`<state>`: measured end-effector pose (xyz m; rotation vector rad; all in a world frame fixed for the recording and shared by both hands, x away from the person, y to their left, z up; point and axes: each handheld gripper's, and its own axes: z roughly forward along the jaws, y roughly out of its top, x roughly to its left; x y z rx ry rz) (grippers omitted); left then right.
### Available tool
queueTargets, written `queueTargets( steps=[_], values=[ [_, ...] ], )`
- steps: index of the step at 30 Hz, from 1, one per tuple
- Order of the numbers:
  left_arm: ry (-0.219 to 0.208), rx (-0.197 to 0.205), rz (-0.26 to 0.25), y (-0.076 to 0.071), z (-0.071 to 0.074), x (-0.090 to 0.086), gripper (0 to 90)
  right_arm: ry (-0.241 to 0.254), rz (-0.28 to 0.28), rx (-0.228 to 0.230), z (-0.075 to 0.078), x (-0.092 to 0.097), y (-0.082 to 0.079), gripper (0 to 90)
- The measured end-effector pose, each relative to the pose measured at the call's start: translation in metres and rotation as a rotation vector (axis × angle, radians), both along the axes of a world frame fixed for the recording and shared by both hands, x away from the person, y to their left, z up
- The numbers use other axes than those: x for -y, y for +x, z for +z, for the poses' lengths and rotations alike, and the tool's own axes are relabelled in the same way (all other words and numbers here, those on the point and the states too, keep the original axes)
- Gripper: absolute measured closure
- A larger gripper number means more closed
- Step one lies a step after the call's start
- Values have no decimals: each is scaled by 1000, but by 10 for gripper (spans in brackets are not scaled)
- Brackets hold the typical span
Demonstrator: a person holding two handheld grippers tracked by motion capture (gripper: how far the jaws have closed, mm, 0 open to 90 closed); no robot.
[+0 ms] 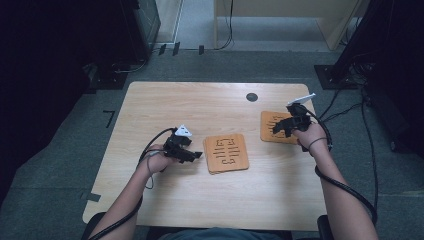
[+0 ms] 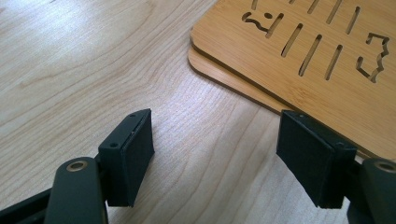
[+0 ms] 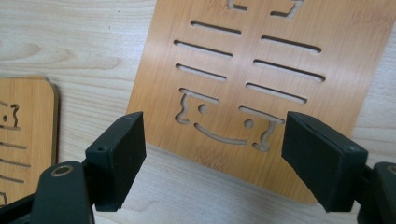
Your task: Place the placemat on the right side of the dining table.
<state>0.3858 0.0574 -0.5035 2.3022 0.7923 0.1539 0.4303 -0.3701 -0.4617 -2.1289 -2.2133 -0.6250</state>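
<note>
Tools both open and empty, left tool (image 2: 215, 154) beside stacked boards (image 2: 299, 60), right tool (image 3: 215, 158) over single board (image 3: 261, 84)

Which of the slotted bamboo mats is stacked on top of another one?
The middle mat, beside the left claw: a second board's edge shows beneath it. The mat by the right claw, near the table's right edge, lies single.

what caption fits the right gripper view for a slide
Open right claw poised over a slotted bamboo mat on the table.
</note>
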Motion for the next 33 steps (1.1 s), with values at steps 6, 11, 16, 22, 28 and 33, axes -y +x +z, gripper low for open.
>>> queueTargets(
  steps=[6,11,16,22,28,33],
  values=[
    [4,0,-4,0,0,1,264,-4,20,4,-1,-6,-6,218],
    [5,1,-5,0,0,1,264,12,27,1,-3,-10,-11,212],
    [7,1,-5,0,0,1,264,7,38,11,-6,-14,-15,212],
    [9,1,-6,0,0,1,263,12,59,12,-7,-23,-20,212],
    [6,5,-11,0,1,2,264,-9,84,23,-9,-31,-22,212],
    [8,5,-11,0,0,1,263,-12,108,28,-11,-39,-26,212]
  ],
)
